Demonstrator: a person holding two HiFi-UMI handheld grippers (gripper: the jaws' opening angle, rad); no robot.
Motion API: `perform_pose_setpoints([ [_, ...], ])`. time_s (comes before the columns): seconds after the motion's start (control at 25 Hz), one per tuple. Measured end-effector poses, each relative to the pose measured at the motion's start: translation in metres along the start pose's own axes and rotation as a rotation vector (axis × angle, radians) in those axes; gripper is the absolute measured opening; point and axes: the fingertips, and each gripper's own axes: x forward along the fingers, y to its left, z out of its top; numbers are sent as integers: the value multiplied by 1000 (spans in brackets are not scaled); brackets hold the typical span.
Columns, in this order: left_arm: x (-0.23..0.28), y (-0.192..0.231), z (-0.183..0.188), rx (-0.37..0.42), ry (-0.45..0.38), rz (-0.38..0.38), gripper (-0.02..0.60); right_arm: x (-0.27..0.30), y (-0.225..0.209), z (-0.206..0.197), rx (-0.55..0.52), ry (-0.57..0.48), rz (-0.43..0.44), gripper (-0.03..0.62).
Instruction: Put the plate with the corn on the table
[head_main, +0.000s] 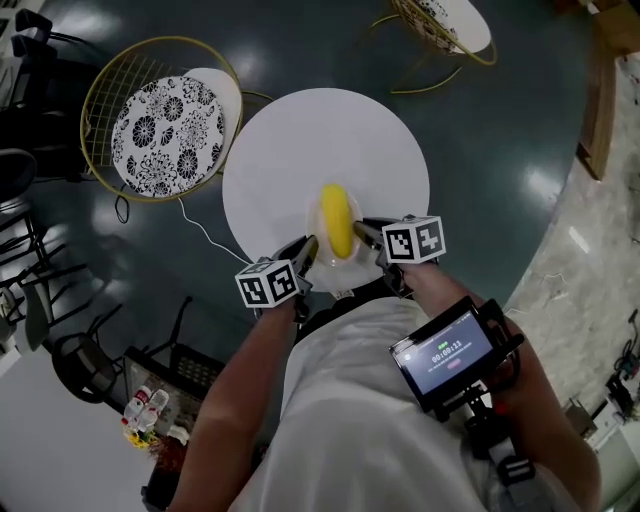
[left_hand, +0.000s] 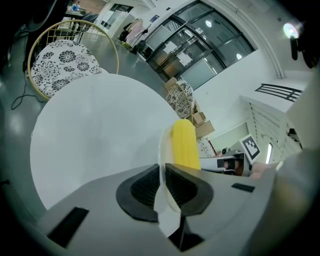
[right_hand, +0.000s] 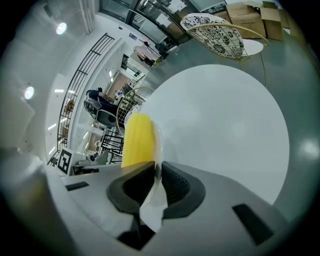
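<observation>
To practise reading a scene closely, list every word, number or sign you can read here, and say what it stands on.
Screen: one row of timer-like digits, too small to read for sure.
Left cube, right cube: black-and-white square patterns, no letters.
Bottles: labels too small to read.
Plate, corn: no print.
Nothing else is readable.

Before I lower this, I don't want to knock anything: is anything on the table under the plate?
Nothing visible. The table is bare around and beneath the plate carrying the corn.
</observation>
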Motion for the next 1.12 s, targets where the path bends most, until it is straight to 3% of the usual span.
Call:
perform_pose_setpoints([
  [0.68,43,14,61,-20,-25,52,43,25,-28,71,-7,-26,-41,49],
  [1.12,61,36,77,-21,-18,131,43,43,-37,92,-45,-16,-91,49],
])
